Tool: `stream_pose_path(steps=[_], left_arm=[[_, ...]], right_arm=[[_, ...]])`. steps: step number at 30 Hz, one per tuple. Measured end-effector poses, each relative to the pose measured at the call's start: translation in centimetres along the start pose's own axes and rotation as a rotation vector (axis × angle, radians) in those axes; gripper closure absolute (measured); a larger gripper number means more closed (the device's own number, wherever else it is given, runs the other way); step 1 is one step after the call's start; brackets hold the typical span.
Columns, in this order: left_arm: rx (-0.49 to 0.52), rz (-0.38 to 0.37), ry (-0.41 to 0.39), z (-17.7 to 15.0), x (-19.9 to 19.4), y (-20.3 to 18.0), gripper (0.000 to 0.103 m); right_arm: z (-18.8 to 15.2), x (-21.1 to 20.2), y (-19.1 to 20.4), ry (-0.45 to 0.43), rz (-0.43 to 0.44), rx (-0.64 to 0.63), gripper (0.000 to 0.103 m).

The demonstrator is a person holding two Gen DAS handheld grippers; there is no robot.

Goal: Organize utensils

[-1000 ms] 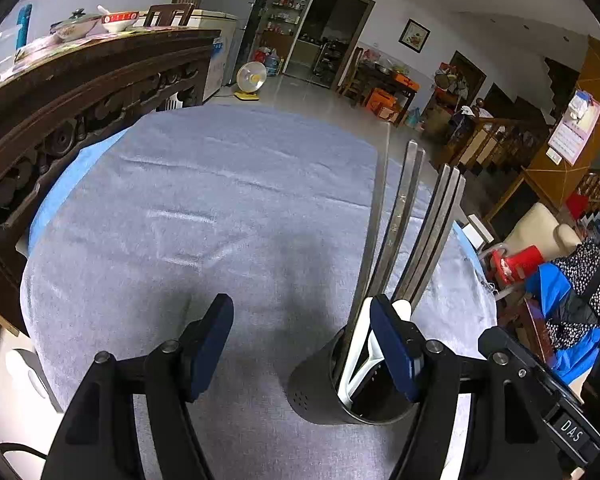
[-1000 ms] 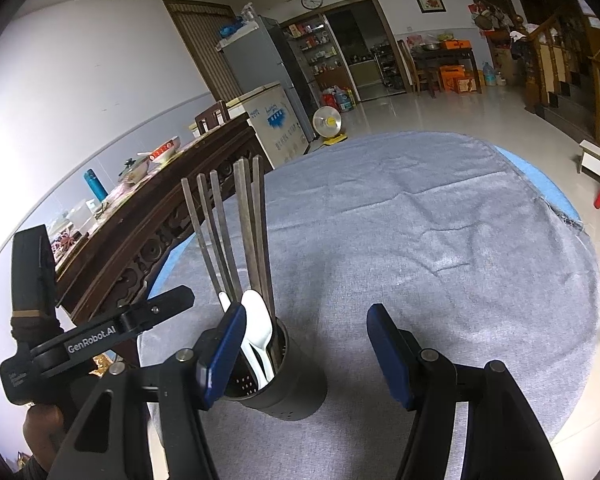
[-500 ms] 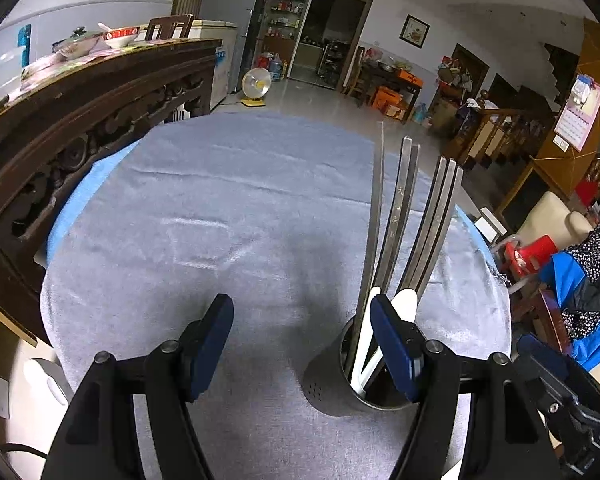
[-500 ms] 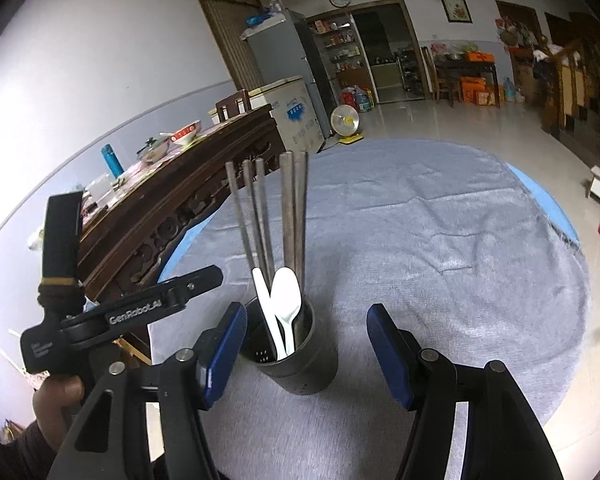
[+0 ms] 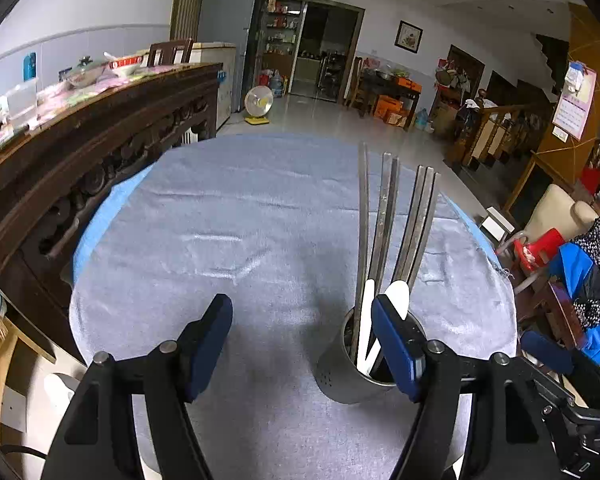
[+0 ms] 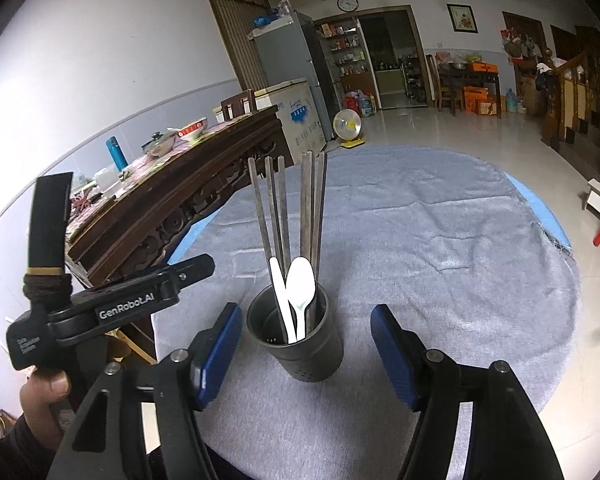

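Observation:
A dark metal utensil holder [image 6: 304, 344] stands near the front edge of the round table covered in grey cloth [image 6: 440, 248]. It holds several metal chopsticks [image 6: 312, 208] and two white plastic spoons [image 6: 300, 288]. In the left wrist view the holder [image 5: 348, 368] sits partly behind the right finger, with chopsticks [image 5: 384, 224] rising from it. My left gripper [image 5: 302, 344] is open and empty, to the left of the holder. My right gripper [image 6: 306, 354] is open and empty, its fingers either side of the holder without touching it. The left gripper's body [image 6: 112, 308] shows at the left of the right wrist view.
A carved dark wooden sideboard [image 5: 80, 168] with bowls and dishes runs along the table's left side. Chairs and clothes [image 5: 572, 264] stand off the table's right edge. A fan [image 6: 348, 126], a freezer and a fridge stand on the floor beyond.
Both grippers have pulled back and risen a little from the holder. The holder now sits between the right gripper's fingers in its view. Both stay open.

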State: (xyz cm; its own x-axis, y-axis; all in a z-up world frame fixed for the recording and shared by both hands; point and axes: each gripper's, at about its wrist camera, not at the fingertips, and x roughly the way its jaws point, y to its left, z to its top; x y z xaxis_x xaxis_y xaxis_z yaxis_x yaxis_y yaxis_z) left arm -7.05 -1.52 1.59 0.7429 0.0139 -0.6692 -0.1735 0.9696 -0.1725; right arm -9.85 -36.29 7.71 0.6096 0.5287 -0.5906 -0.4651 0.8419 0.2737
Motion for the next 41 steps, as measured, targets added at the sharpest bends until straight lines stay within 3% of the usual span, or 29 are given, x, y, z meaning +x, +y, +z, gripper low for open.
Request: stream_pose_path(steps=[9,16,25,41], left_arm=[[0.016,0.024,-0.016,0.1,-1.1,-0.4,0.024],[0.022,0.033,-0.026,0.4,-0.7,-0.4,0.013],[0.079,0.046,-0.051,0.5,-0.8,-1.6,0.010],[0.100,-0.011,-0.032,0.8,-0.6,-2.4,0.009]], right_arm=[[-0.1,-0.3,0.6,-0.007,-0.015,-0.023,0.023],[-0.4,-0.4,0.7,-0.004,-0.030,-0.042,0.023],[-0.4,0.1,0.0,0.005,-0.048,-0.032,0.023],[-0.6,0.6,-0.6,0.018,-0.052,-0.029,0.022]])
